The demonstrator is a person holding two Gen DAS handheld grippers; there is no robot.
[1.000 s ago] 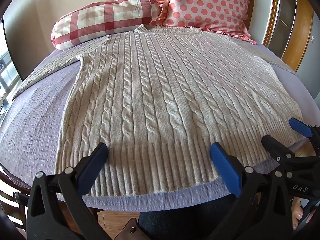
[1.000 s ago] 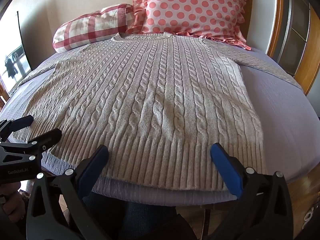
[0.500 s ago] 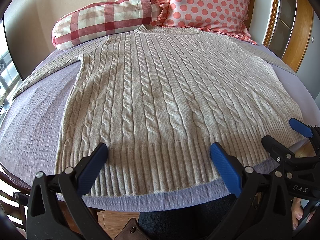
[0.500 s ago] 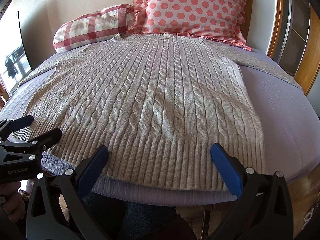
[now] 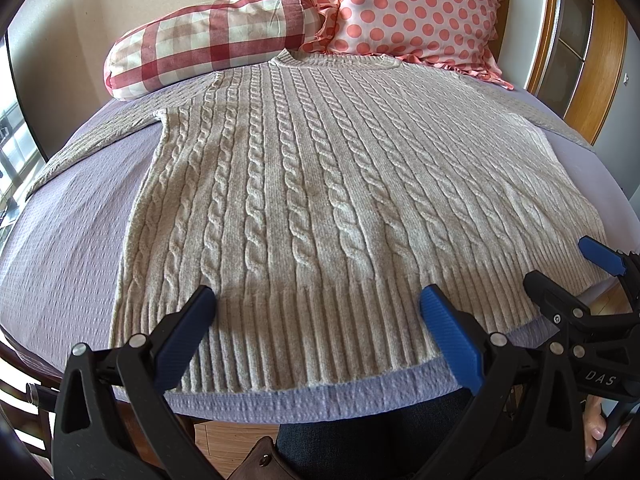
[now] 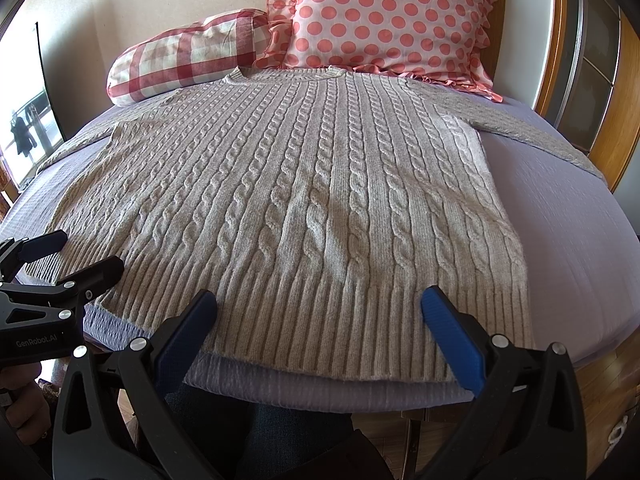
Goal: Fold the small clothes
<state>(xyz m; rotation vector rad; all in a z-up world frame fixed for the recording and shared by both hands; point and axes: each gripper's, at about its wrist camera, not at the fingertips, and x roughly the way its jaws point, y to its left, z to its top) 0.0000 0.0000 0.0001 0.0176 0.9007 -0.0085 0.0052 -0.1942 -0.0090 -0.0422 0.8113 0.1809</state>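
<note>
A beige cable-knit sweater [image 5: 320, 200] lies flat and face up on a lilac bedspread [image 5: 68, 248], collar far, ribbed hem near; it also shows in the right wrist view [image 6: 304, 208]. Both sleeves spread out sideways. My left gripper [image 5: 316, 300] is open and empty, hovering over the hem's left half. My right gripper [image 6: 318, 304] is open and empty over the hem's right half. Each gripper shows in the other's view: the right one [image 5: 568, 268] at the right edge, the left one [image 6: 76, 252] at the left edge.
A red checked bolster pillow [image 5: 208, 40] and a pink polka-dot pillow [image 5: 416, 8] rest behind the collar. A wooden frame [image 6: 616, 120] stands at the right. The bed's near edge [image 5: 320, 404] lies just below the hem, with the person's legs beneath.
</note>
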